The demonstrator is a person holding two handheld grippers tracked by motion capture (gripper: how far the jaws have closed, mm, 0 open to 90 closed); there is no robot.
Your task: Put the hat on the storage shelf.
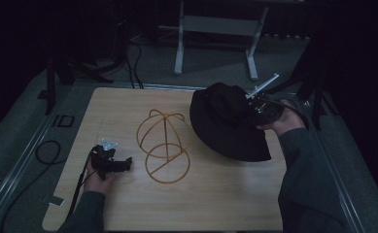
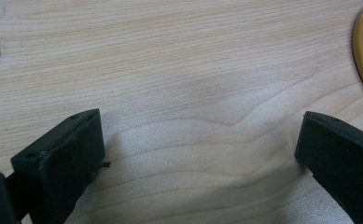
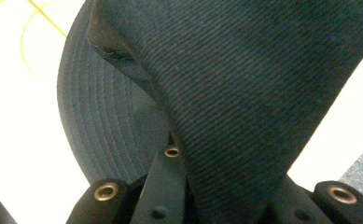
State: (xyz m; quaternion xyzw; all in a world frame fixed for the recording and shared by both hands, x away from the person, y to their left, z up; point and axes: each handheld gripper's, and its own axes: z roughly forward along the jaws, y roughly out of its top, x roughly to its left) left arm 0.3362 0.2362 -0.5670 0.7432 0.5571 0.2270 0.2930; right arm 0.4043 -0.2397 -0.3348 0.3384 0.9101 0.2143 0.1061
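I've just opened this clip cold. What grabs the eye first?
A black bucket hat at the table's right, lifted by the right hand-held gripper, which is clamped on its fabric. Beside it, mid-table, a gold wire hat stand sits bare. The left hand-held gripper rests open on the wooden table.

The pale wooden surface [image 1: 128,204] lies bare along its near edge and across its far left corner, so a hand could pass freely there. At its middle stands a yellow wire hat frame of hoops and a domed cage [image 1: 163,145] — an obstacle between the two hands. The black wide-brimmed fabric hat [image 1: 228,124] covers the far right part, beside the frame. The left tool [image 1: 123,164] sits near the frame's ring base, its jaws spread over bare wood — free room between them.
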